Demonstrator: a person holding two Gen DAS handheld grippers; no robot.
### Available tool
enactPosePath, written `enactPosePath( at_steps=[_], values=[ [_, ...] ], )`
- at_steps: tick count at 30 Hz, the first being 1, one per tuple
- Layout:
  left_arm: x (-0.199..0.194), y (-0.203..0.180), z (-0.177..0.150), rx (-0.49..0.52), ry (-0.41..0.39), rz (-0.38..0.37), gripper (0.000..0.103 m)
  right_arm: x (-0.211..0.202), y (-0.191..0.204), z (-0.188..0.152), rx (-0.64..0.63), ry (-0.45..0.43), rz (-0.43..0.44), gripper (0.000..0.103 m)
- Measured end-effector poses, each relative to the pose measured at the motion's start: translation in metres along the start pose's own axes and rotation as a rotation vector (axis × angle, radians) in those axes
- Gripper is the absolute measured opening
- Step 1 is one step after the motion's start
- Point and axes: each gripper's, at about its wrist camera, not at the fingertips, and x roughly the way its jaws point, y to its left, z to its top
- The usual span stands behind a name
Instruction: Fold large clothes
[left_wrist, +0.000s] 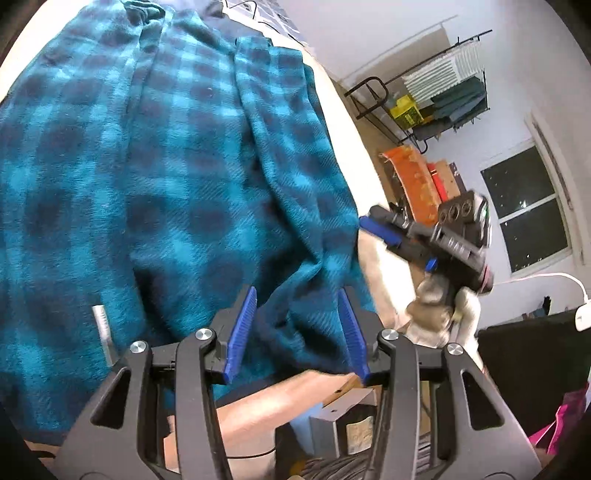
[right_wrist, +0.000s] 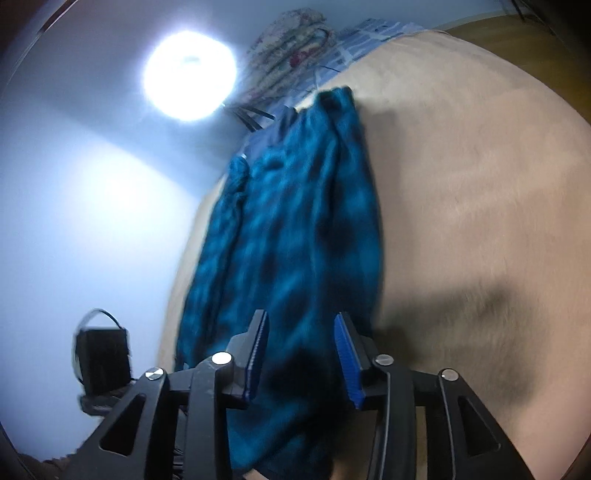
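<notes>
A large teal and dark blue checked garment lies spread on a beige bed. My left gripper is open at the garment's near hem, with bunched cloth between its blue pads. My right gripper shows in the left wrist view beside the garment's right edge; its jaws look nearly closed there. In the right wrist view the right gripper has its blue pads apart over the garment, which lies lengthwise on the beige bed. That view is blurred.
A drying rack with clothes and an orange item stand beyond the bed near a window. A black box sits left of the bed. A bright lamp and patterned bedding are at the far end.
</notes>
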Motion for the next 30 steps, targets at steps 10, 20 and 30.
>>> enactPosePath(
  at_steps=[10,20,30],
  values=[
    [0.043,-0.007,0.018,0.001,0.038,0.035,0.000,-0.008,-0.009,0.003,0.045,-0.039,-0.042,0.048],
    [0.013,0.045,0.027,-0.108,-0.047,0.148,0.000,-0.004,0.011,-0.010,-0.023,-0.001,0.015,0.048],
    [0.018,0.046,0.026,-0.082,-0.041,0.180,0.000,0.052,0.023,-0.039,-0.070,0.125,0.062,0.058]
  ],
)
